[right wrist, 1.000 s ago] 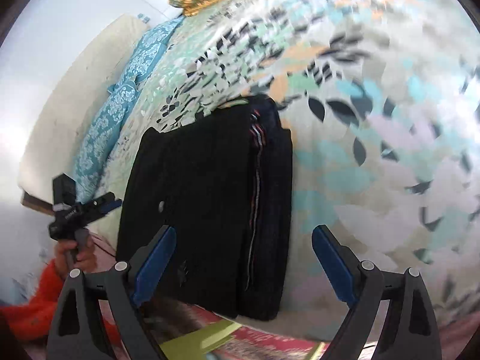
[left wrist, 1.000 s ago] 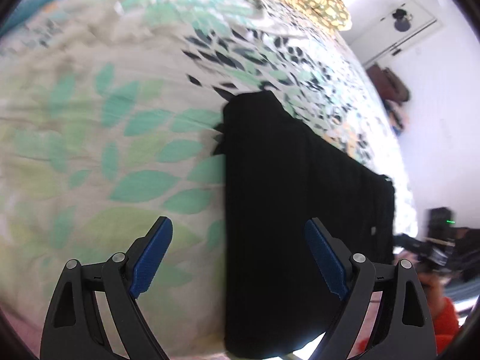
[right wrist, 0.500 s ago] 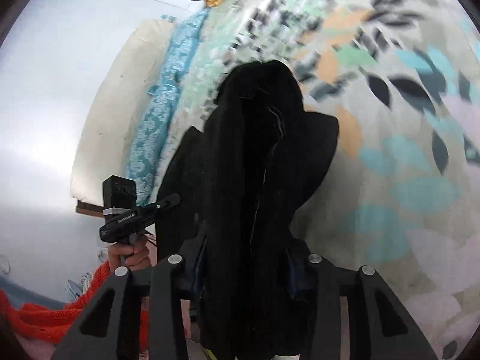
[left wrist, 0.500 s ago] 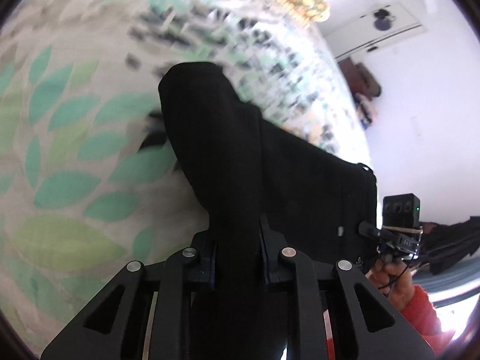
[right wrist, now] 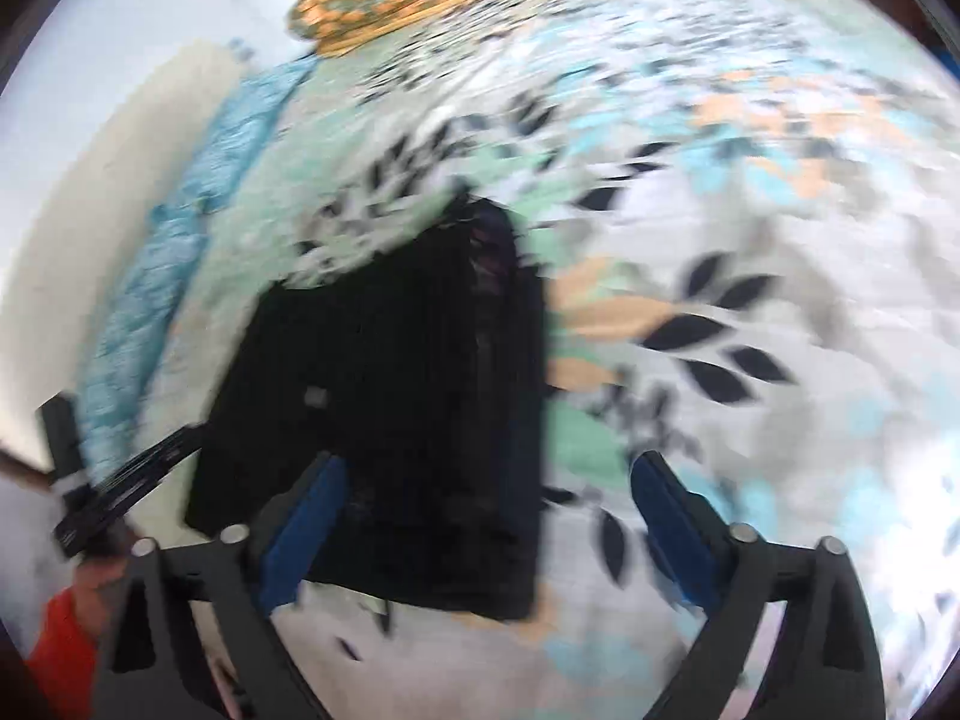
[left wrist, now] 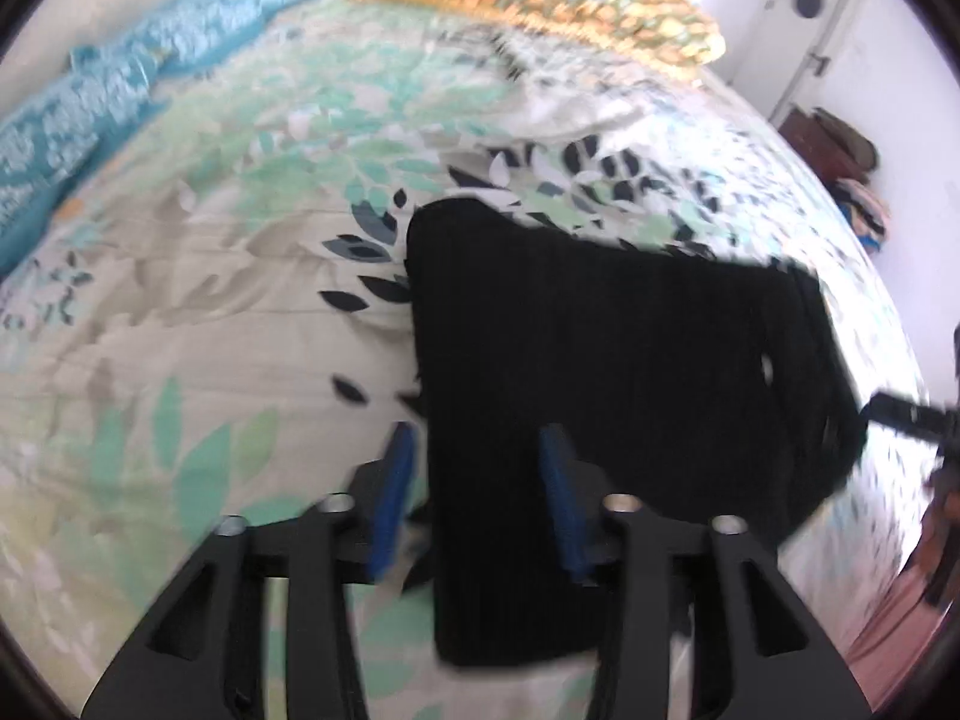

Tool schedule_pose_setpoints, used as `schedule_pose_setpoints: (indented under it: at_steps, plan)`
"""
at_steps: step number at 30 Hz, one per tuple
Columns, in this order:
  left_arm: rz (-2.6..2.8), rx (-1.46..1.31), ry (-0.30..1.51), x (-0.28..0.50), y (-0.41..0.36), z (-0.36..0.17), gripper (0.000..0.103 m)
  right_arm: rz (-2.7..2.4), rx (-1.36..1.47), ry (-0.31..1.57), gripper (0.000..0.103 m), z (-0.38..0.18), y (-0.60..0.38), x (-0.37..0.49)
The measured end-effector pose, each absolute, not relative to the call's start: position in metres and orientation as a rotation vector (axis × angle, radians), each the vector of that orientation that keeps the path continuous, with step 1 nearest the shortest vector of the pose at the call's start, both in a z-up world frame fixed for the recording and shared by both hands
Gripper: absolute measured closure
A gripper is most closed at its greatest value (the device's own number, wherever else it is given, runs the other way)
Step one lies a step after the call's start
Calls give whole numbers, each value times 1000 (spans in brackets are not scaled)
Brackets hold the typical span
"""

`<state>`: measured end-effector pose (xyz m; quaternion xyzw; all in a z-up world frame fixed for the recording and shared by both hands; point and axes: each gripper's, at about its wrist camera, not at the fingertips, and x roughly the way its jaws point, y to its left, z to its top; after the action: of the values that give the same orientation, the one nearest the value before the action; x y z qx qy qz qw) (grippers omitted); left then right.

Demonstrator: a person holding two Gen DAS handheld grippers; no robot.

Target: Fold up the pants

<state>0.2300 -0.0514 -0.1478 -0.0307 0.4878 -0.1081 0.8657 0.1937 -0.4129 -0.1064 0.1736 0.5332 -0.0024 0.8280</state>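
Pants (left wrist: 606, 372) lie folded and flat on the bed cover (left wrist: 198, 312), a black block near the edge of the bed closest to you. Your left gripper (left wrist: 477, 498) hangs above their left side; its jaws are opening, the blue pads (left wrist: 393, 501) stand clear of the cloth, and nothing is held. In this view the pants reach from 6 o'clock up toward 3 o'clock. Your right gripper (right wrist: 486, 531) hangs above the right part of the pants (right wrist: 390, 414); its jaws are opening too, already very wide, with only loose cloth lying under them and no grip. In the right view the pants sit at the centre and toward 7 o'clock. An orange patterned pillow (left wrist: 540, 6) lies at 12 o'clock, and a blue one (left wrist: 120, 90) at 10 o'clock. Both pictures are blurred.
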Motion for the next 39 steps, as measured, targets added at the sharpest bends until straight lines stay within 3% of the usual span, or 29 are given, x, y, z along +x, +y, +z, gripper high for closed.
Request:
schedule_pose_setpoints:
  at_steps: [1,3,4,9,16,21,31,39]
  plan:
    - [-205,-20,967,210,-51,-142,21,-83,293,1100,0,-96,-410,176]
    - [-162,67,833,178,-48,-129,4,-178,182,1015,0,-75,-405,146]
    - [-132,117,771,161,-48,-121,1,-201,154,984,0,-66,-397,132]
    - [-126,196,809,132,-59,-86,1,-135,161,1001,0,-38,-356,90]
    - [-72,45,784,133,-49,-12,1,4,3,916,0,20,-306,87]
    - [-67,1,783,130,-45,13,1,12,-63,901,0,43,-290,92]
    - [-15,44,1000,86,-58,-43,1,-36,1,939,0,12,-262,35]
    - [-42,108,960,61,-72,-32,2,-82,-5,972,0,1,-261,24]
